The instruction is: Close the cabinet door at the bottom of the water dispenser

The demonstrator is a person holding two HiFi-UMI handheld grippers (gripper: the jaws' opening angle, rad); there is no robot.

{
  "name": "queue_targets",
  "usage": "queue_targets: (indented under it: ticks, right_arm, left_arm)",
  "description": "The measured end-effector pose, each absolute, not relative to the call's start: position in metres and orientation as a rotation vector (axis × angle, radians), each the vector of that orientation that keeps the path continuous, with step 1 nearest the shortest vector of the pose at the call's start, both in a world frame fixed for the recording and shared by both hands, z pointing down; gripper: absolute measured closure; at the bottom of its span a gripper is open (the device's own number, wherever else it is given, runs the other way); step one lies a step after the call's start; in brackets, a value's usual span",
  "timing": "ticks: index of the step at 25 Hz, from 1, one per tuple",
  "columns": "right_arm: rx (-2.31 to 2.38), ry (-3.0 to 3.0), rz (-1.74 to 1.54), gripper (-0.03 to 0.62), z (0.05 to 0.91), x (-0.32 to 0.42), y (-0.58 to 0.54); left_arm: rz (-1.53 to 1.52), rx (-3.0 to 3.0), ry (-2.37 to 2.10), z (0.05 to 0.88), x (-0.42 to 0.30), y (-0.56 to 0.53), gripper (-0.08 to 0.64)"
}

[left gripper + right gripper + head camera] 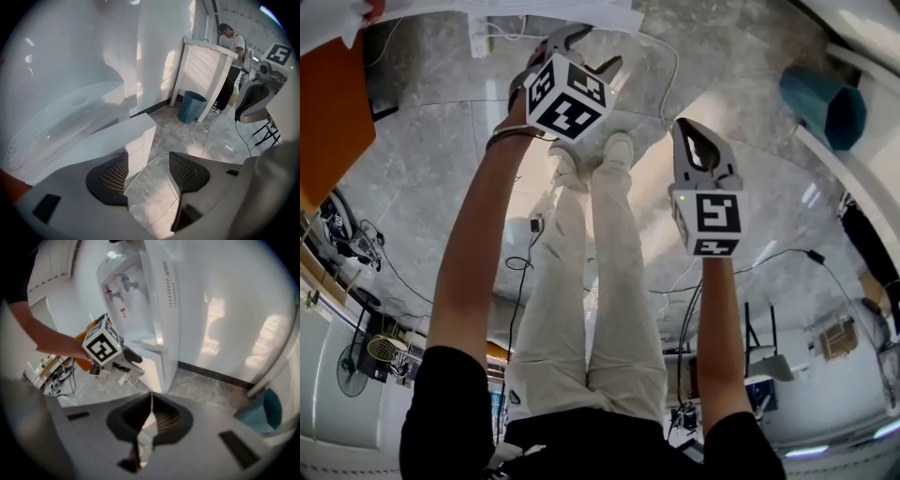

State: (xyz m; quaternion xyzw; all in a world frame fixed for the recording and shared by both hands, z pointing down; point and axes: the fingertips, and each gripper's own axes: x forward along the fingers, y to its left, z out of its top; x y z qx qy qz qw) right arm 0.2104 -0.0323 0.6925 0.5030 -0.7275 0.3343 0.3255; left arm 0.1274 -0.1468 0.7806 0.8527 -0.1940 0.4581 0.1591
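The white water dispenser point(140, 305) stands against a white wall, with red and blue taps high on its front. Its lower cabinet front point(154, 369) is right beside my left gripper point(130, 361). In the left gripper view the jaws stand open point(147, 161) with nothing between them, and a white cabinet panel point(129, 136) lies just ahead of the left jaw, under the slotted drip tray point(70, 117). I cannot tell how far the door stands open. My right gripper point(150, 417) is shut and empty, held back from the dispenser. In the head view, both the left gripper point(589, 52) and the right gripper point(692, 136) are raised over the person's legs.
A teal bin point(191, 106) stands on the grey marble floor beside a leaning white board point(206, 70). A person point(232, 61) stands behind it. An orange panel point(333, 112) is at the left. Cables point(525, 253) trail across the floor.
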Motion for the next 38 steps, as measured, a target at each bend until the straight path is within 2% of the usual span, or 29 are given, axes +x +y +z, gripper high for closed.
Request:
queue_targets:
  ticks: [25, 38]
  right_arm:
    - [1.282, -1.922, 0.858, 0.557, 0.7, 0.229, -0.03]
    - [1.272, -1.923, 0.858, 0.557, 0.701, 0.226, -0.031]
  left_arm:
    - [1.275, 2.467, -0.735, 0.79, 0.157, -0.193, 0.278]
    - [1.286, 2.477, -0.669, 0.788, 0.159, -0.177, 0.278]
